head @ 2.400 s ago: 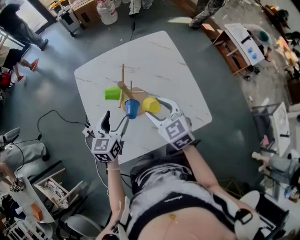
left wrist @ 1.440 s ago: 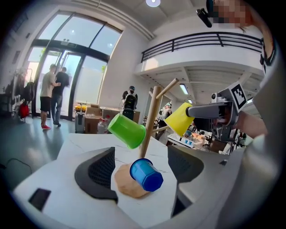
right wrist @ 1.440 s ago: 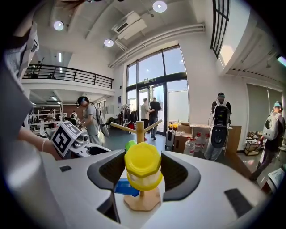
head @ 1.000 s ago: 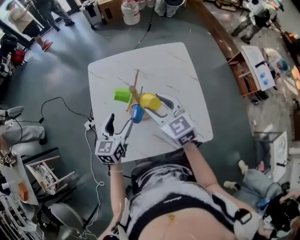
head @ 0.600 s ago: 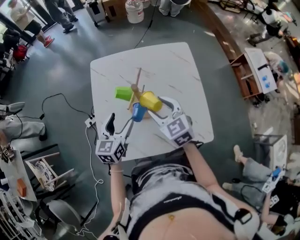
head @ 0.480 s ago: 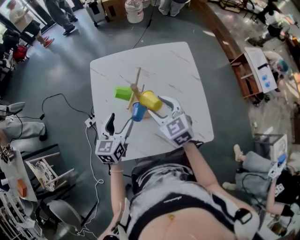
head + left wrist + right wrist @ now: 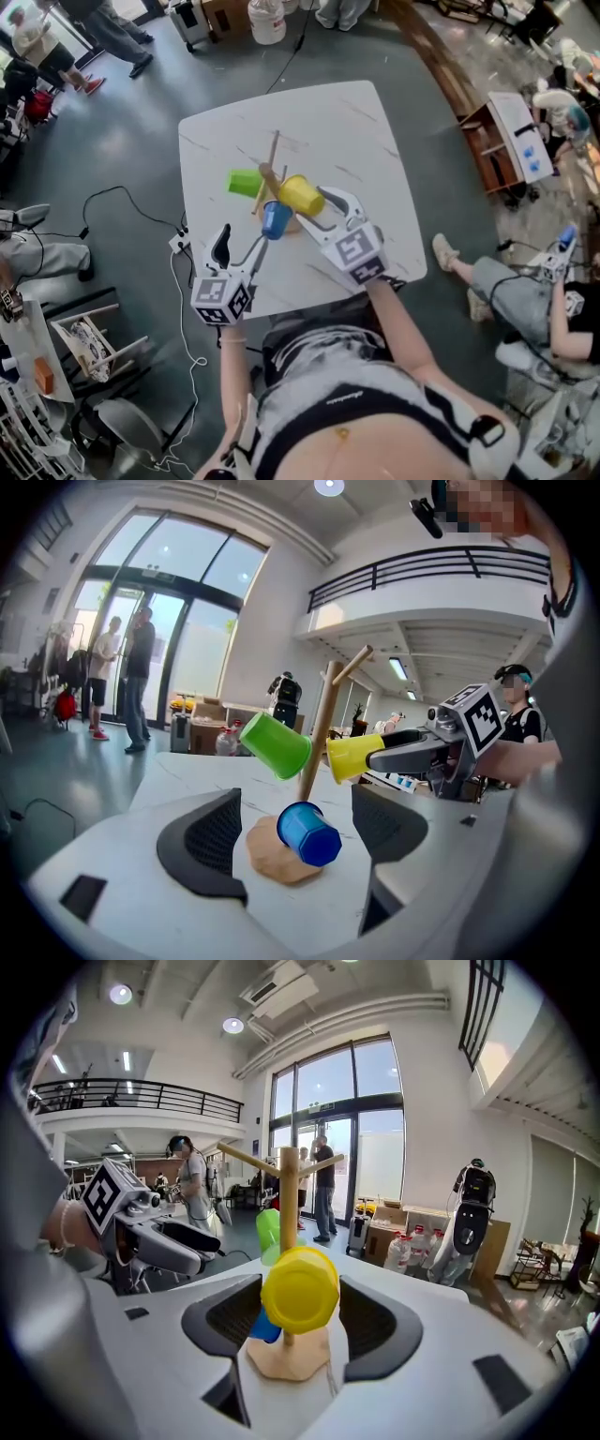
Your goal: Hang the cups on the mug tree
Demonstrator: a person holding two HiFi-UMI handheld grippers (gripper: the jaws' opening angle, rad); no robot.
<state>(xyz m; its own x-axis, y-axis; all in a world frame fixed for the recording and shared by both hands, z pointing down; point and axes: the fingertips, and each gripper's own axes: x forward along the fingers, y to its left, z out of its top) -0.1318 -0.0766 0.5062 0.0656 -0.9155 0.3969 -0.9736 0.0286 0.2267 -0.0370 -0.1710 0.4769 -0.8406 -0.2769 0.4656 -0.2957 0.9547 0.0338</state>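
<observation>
Yellow plastic cup (image 7: pixel 300 1290): squarely between the right fingers, flat bottom facing back along them, mouth pointing away at the trunk
Right gripper (image 7: pixel 302 1314): jaws spread wide and closed on that cup, a pad on each flank; that's a grip by my reading
Long axis: lying nearly level, in line with the fingers, so a push straight ahead looks like what threads it
Wooden mug tree (image 7: pixel 288 1185): upright post dead ahead of the right fingertips, just past the cup's mouth; whether a peg is already inside the rim I can't tell
Left gripper (image 7: pixel 298 829): jaws apart, nothing gripped, short of the tree
Blue plastic cup (image 7: pixel 308 833): ahead of the left fingers and apart from them, apparently on a low peg over the round base
Green plastic cup (image 7: pixel 275 745): up on a peg, beyond and above the left fingers
Nearer hand: the right, clearly
</observation>
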